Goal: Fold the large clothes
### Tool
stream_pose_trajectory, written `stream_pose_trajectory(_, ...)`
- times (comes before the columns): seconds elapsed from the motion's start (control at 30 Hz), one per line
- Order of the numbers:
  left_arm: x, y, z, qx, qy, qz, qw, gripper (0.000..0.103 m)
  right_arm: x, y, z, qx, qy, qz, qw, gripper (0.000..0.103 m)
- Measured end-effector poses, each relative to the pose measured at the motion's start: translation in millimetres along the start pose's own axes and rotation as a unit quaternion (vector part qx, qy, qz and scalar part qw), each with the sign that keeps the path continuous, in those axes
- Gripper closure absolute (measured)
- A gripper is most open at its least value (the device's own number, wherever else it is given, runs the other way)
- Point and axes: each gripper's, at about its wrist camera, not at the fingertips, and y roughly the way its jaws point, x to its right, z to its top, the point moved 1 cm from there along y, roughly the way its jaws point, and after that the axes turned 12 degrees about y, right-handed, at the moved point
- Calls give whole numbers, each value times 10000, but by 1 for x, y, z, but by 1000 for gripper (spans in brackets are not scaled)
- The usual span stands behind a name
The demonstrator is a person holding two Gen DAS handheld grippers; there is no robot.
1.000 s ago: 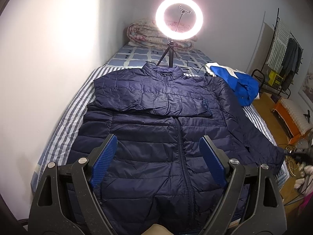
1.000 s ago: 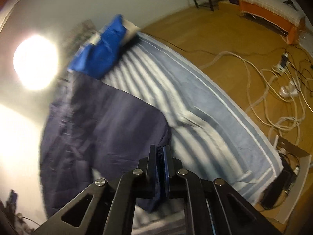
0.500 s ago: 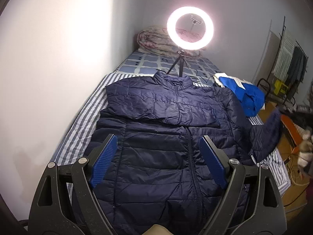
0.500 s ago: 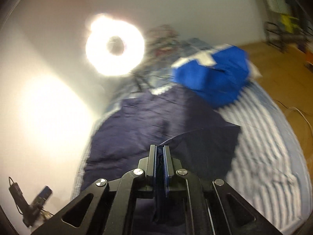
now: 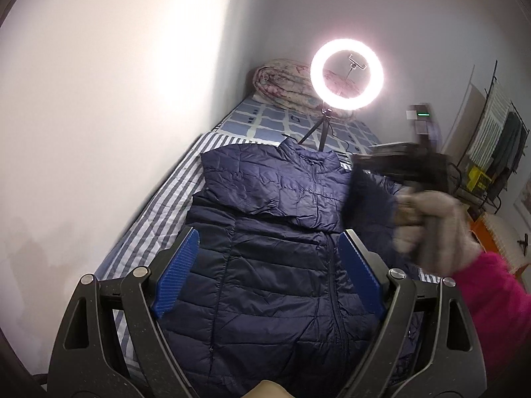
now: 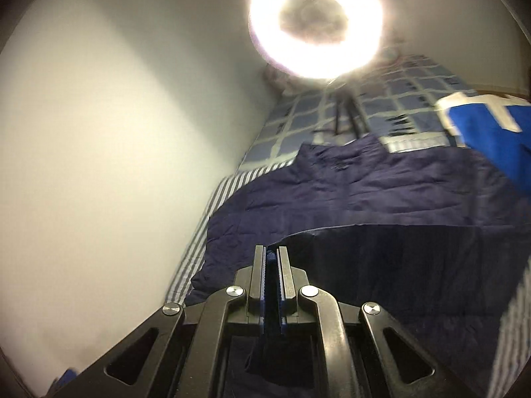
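Right gripper (image 6: 272,258) is clamped tight on the cuff end of the jacket's right sleeve (image 6: 398,265), fingers squeezed together with navy fabric between them, and it's carrying that sleeve up over the chest of the navy puffer jacket (image 5: 275,265). In the left wrist view you can see the gloved right hand (image 5: 431,229) hovering over the jacket's right shoulder side, blurry, with the sleeve hanging off it. Left gripper (image 5: 268,275) is wide open with nothing in it, parked above the jacket's lower half. The jacket itself lies front-up and zipped on the striped bed (image 5: 159,219), collar pointing at the ring light (image 5: 346,78), and the other sleeve looks already laid across the chest. So I'd say we're mid sleeve-fold, second sleeve. Next move probably needs the cuff laid flat across the chest on top of the first sleeve, then let go without dragging the puffy fabric back. No real containers here: nothing to put it in that I can see. Beyond the jacket's right shoulder there's a blue garment (image 6: 491,132), and past the collar a rolled quilt (image 5: 285,83).
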Motion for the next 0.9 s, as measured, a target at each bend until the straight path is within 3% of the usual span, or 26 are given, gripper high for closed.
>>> stream_pose_trajectory(0.3, -24, -8, 1, 21, -282, 115, 9995, 15, -32, 126, 2, -435, -387, -323, 9978, 100)
stream_pose_trajectory(0.43, -31, -10, 1, 54, -343, 221, 9992, 15, -39, 156, 22, -385, -562, -402, 9969, 100)
stream_pose_trajectory(0.67, -35, 2, 0, -83, -386, 337, 9987, 15, -60, 189, 53, -352, -444, 1, 9984, 99)
stream_pose_trajectory(0.7, -34, 4, -1, -111, -375, 336, 9987, 15, -62, 196, 53, -452, -472, 6, 9979, 94)
stream_pose_trajectory(0.8, -31, 8, -3, -182, -310, 363, 9987, 15, -57, 194, 53, -455, -538, -180, 9973, 58)
stream_pose_trajectory(0.9, -27, 10, -4, -216, -238, 372, 9988, 15, -32, 165, 60, -328, -294, -1, 9990, 54)
